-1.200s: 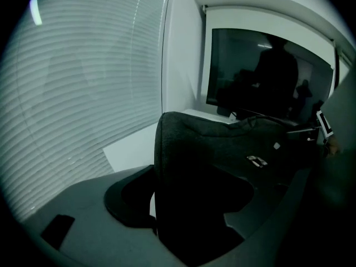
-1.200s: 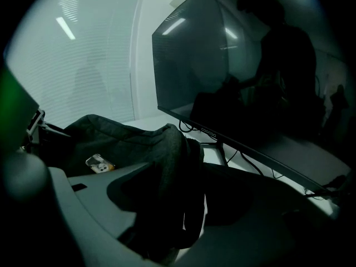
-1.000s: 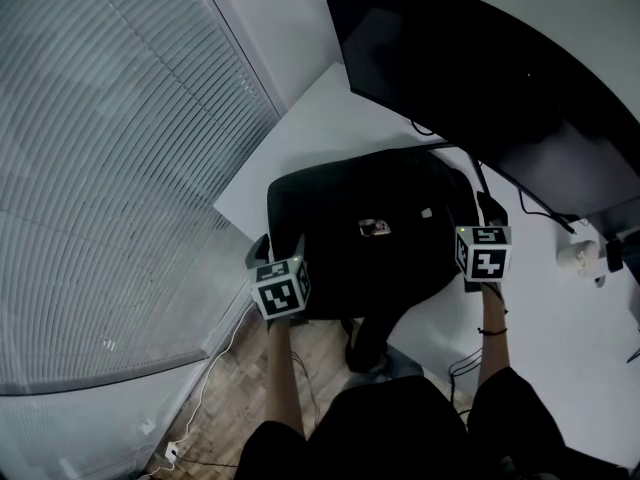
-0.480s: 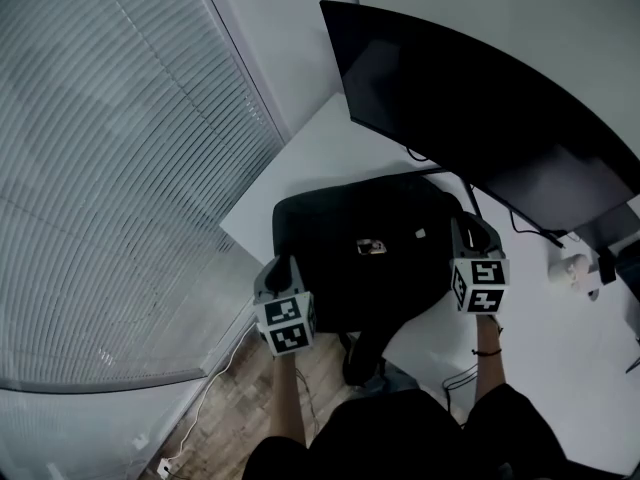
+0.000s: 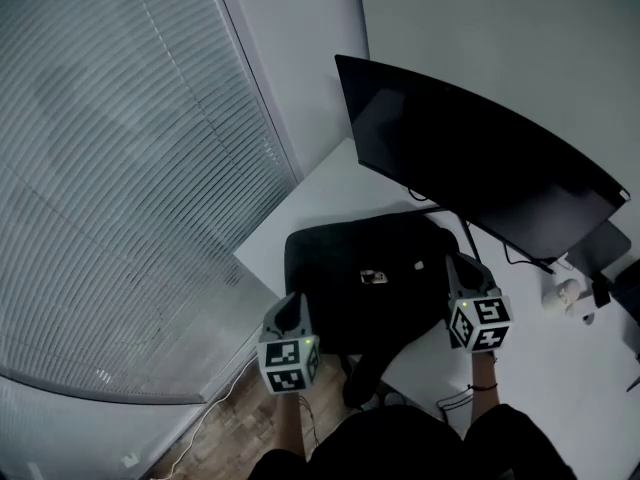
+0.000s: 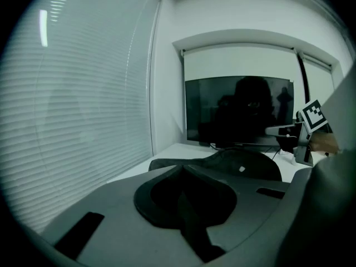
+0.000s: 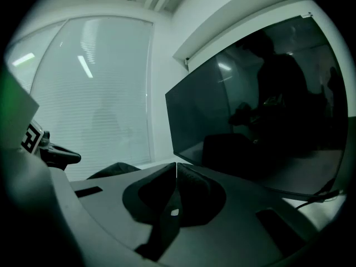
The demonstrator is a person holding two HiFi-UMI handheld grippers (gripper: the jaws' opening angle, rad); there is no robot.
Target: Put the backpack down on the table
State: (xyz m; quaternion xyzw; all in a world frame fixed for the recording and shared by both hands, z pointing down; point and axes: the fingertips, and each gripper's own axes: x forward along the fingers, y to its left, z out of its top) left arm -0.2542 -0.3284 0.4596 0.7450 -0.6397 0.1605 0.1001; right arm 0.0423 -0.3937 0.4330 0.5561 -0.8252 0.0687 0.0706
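In the head view, the black backpack (image 5: 370,268) lay flat on the white table (image 5: 330,183), at the near corner, in front of the dark monitor (image 5: 470,168). One dark strap hung over the table's front edge. The left gripper (image 5: 290,306) stood at the bag's near left corner, out past the table's edge, and the right gripper (image 5: 458,264) stood at the bag's right side. Neither held any part of the bag.

In the left gripper view, the left gripper's (image 6: 181,170) jaws had just been closing and met tip to tip with nothing between them. The backpack (image 6: 245,163) lay beyond the tips and a little to their right, clear of them. The right gripper (image 6: 300,131) showed at the far right, past the bag.

In the right gripper view, the right gripper's (image 7: 176,168) jaws had likewise just been closing and stood together, with only a thin line of light between the tips and nothing caught there. The backpack (image 7: 114,170) showed as a low dark mound to the left of the tips, apart from them, with the left gripper (image 7: 55,152) beyond it at the left edge.
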